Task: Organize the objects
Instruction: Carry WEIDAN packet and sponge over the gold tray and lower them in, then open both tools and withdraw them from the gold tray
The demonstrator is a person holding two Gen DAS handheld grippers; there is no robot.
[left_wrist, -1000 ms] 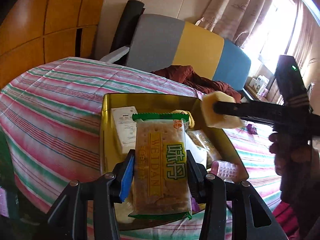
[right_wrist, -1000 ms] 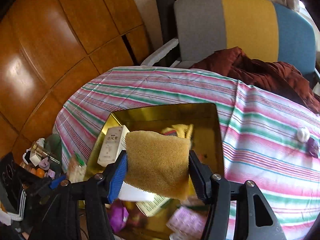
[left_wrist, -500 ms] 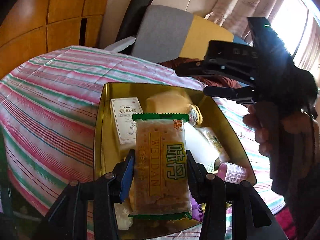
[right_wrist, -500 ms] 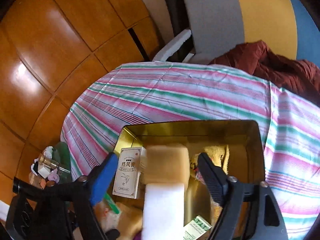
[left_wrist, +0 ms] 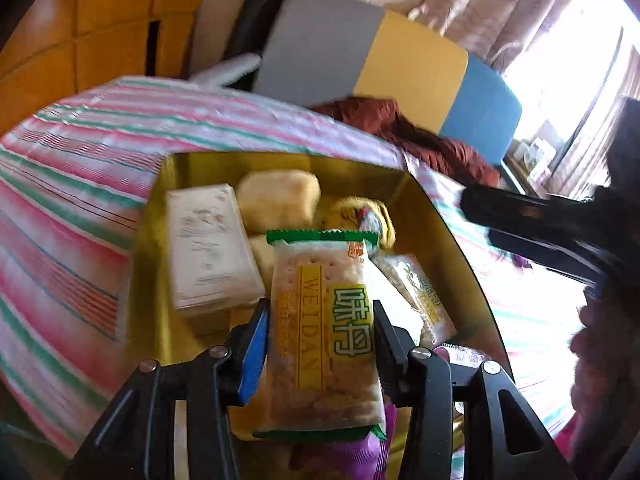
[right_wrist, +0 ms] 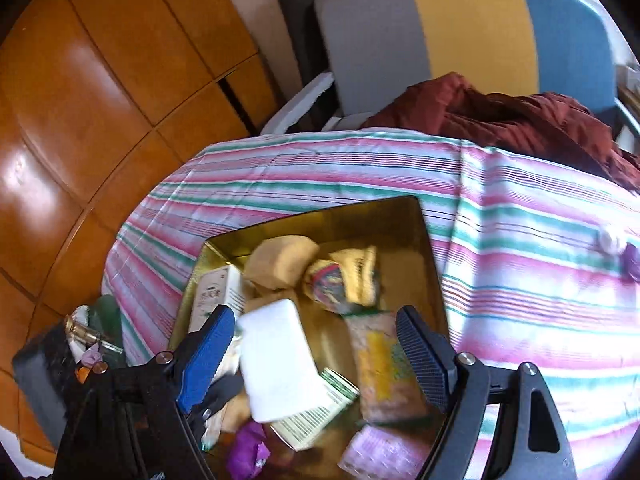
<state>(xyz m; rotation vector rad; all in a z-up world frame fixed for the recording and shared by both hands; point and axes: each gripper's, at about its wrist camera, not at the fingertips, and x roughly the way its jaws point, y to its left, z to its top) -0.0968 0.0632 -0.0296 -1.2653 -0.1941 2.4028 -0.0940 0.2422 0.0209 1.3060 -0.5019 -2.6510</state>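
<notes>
Left wrist view: my left gripper (left_wrist: 320, 344) has its jaws clamped on the cracker packet (left_wrist: 322, 338), low centre, poised above the gold tin (left_wrist: 448, 232) for dropping in.

Right wrist view: my right gripper (right_wrist: 316, 354) jaws stand wide, holding nothing, above the tin's sponge (right_wrist: 280, 262).

The tin (left_wrist: 436, 216) sits on the tablecloth (left_wrist: 80, 184), with the chair (left_wrist: 384, 64) behind it; inside, the box (left_wrist: 208, 248) lies at left, the sponge (left_wrist: 280, 200) just right of it, the cracker pack (left_wrist: 324, 344) in front
</notes>
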